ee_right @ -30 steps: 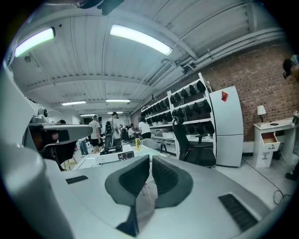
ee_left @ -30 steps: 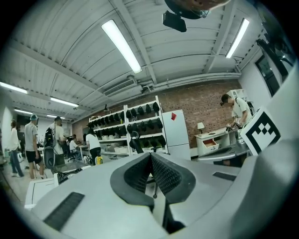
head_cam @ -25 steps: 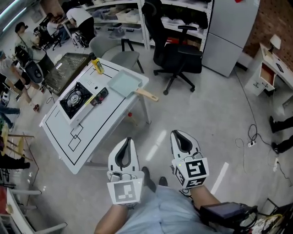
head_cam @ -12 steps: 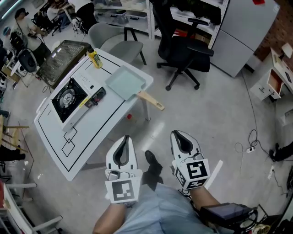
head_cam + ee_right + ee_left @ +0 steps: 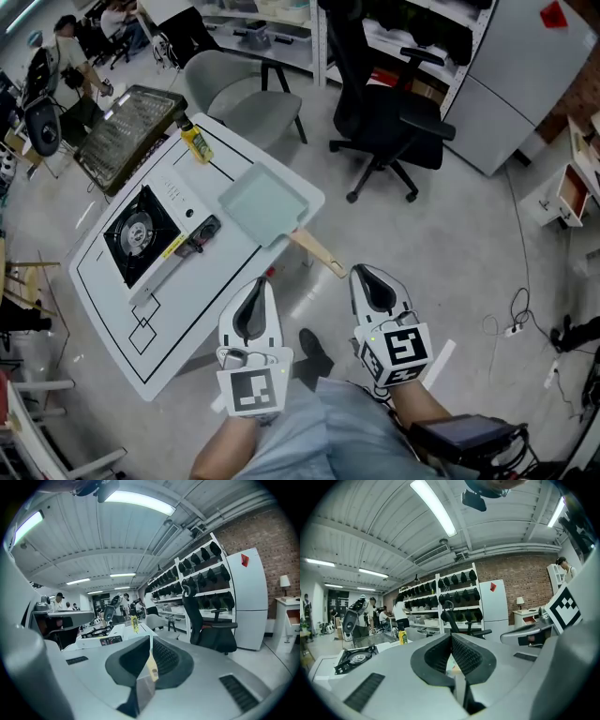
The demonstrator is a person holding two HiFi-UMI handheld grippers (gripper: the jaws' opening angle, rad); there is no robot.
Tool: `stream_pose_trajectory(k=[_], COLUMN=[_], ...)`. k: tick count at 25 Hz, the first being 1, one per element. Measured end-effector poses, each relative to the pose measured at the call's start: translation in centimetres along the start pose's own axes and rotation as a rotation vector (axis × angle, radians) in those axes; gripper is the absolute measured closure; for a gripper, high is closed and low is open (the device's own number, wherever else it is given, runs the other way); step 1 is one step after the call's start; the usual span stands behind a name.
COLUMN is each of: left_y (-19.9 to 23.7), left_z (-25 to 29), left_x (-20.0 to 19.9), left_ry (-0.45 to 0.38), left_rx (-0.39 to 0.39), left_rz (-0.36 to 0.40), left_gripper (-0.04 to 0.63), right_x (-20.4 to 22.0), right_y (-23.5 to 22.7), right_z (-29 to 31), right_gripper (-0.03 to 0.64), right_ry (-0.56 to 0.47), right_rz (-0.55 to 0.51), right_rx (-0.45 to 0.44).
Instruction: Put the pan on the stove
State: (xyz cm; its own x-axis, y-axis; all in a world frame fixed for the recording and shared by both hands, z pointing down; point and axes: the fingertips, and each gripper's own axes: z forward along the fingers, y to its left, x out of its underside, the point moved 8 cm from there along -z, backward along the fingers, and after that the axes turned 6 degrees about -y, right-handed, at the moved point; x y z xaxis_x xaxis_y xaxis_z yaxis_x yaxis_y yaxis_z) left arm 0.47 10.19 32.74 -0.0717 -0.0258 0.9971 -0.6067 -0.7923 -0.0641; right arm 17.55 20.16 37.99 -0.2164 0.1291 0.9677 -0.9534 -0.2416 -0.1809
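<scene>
Table point(image 5: 214, 309), white with black lines, has a small gas stove point(image 5: 141, 230) on it. The square pan point(image 5: 264, 204) sits near the stove, not on it, and its wooden handle pokes past the table edge. Left gripper point(image 5: 260, 284) is shut tight and holds nothing. Right gripper point(image 5: 361, 274) is shut too, with nothing in it. Both hang in the air, away from the pan.

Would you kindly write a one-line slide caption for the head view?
Left gripper and right gripper, both shut, held near the table bearing pan and stove.
</scene>
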Motion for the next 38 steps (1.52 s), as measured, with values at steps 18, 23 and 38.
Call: stream_pose_trajectory(k=[18, 23, 38], left_y=[1.1, 1.2, 1.5], left_z=[8.0, 10.4, 15.1], left_x=[-4.0, -3.9, 2.5], left_ry=[-0.086, -0.061, 0.139], left_rx=[-0.119, -0.207, -0.489], left_rz=[0.024, 0.012, -0.089], left_gripper=[0.577, 0.577, 0.577], right_x=[-6.5, -6.7, -0.2], right_y=[-3.9, -5.6, -8.9], right_z=[8.5, 12.4, 21.3], right_gripper=[0.566, 0.566, 0.566], right_ry=[-0.053, 0.008, 0.294], right_rz=[-0.064, -0.061, -0.039], right_rx=[-0.149, -0.246, -0.562])
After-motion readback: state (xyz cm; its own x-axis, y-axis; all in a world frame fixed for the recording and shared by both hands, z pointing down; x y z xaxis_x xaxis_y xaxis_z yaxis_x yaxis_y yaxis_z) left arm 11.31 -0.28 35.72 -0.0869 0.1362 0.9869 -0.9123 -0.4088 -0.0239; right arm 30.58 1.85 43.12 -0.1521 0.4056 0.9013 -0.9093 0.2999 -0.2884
